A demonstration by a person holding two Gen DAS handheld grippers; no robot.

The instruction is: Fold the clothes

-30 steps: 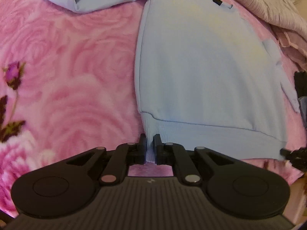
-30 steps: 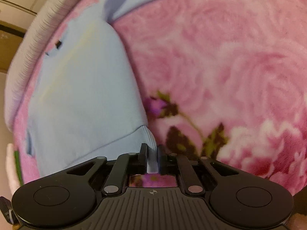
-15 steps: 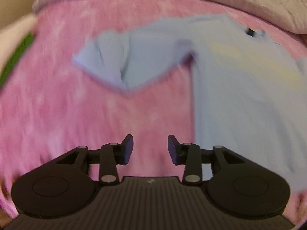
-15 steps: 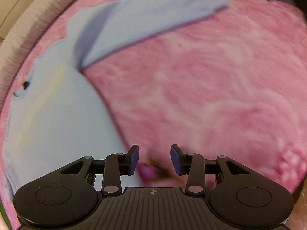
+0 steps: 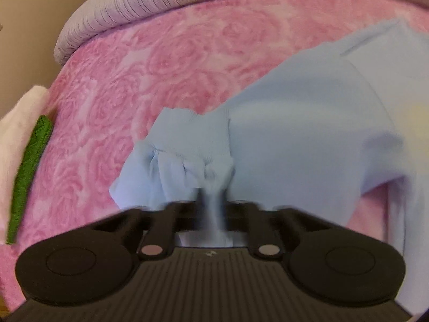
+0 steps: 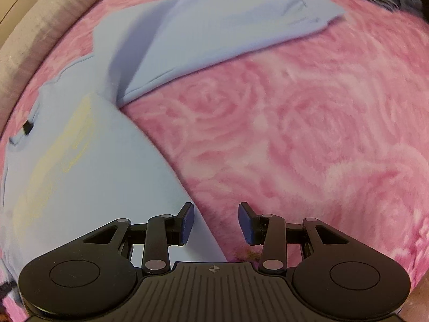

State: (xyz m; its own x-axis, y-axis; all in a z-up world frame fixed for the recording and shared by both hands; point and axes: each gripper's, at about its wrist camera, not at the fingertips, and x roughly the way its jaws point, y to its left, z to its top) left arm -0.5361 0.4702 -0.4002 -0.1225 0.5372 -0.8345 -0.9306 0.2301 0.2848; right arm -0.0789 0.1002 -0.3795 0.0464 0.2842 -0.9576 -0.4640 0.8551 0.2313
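Your left gripper (image 5: 213, 201) pinches the bunched cuff of the light blue sweatshirt (image 5: 308, 145) at lower centre; soft and limp, it drapes, so hold by ribbed edges. Your right gripper (image 6: 215, 222) hovers wide open, empty, over the body's side edge. The sweatshirt lies flat on the pink blanket (image 6: 295, 134), body running toward upper left, the other sleeve (image 6: 228, 26) stretching to upper right.

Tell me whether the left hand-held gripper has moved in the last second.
Yes. The left hand-held gripper left the sweater's hem, moved to the sleeve cuff near the striped pillow, and closed on it.
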